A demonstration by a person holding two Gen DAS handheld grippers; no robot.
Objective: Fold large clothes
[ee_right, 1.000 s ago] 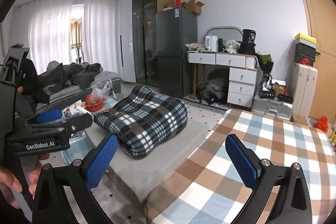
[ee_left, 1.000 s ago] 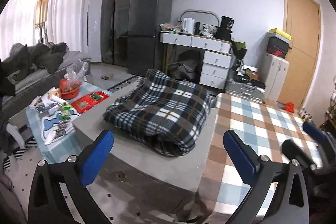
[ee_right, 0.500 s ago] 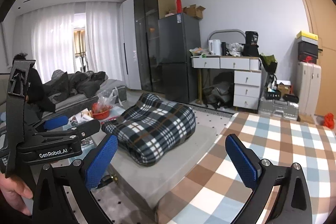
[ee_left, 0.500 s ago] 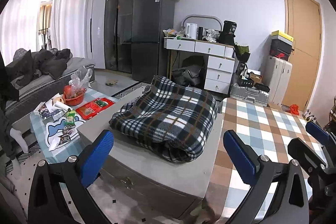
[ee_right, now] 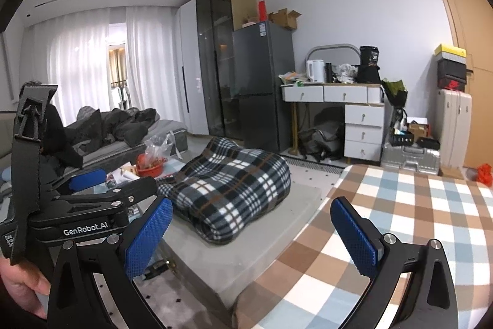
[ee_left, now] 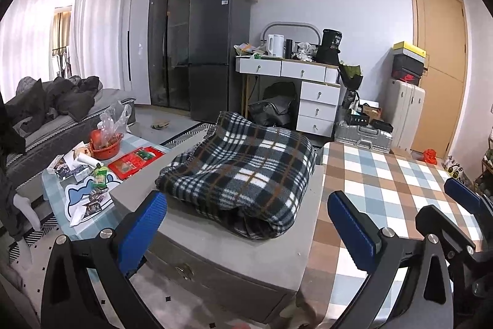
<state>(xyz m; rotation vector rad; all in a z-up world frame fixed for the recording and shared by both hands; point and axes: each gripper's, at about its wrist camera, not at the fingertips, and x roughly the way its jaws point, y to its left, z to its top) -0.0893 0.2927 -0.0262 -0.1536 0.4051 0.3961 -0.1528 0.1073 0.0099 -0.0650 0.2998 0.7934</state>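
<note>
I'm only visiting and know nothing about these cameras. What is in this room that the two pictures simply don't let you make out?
- Underside and inner layers of the bunched navy, white and brown plaid fleece garment: hidden by its own folds, both views.
- Near end of the brown and blue checked tablecloth: cut off by the bottom edge and the black jaws, both views.
- Printing on the small packets on the low side table: too small, left wrist view.
- The person: only a hand shows, right wrist view's left edge.

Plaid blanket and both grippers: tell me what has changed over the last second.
Both grippers tilted upward and drew back slightly, so more ceiling shows and the plaid blanket sits lower in view. Nothing was grasped or released: the left gripper and right gripper keep their jaws open and empty. The blanket stays bundled on the grey ottoman, beside the checked tablecloth.
</note>
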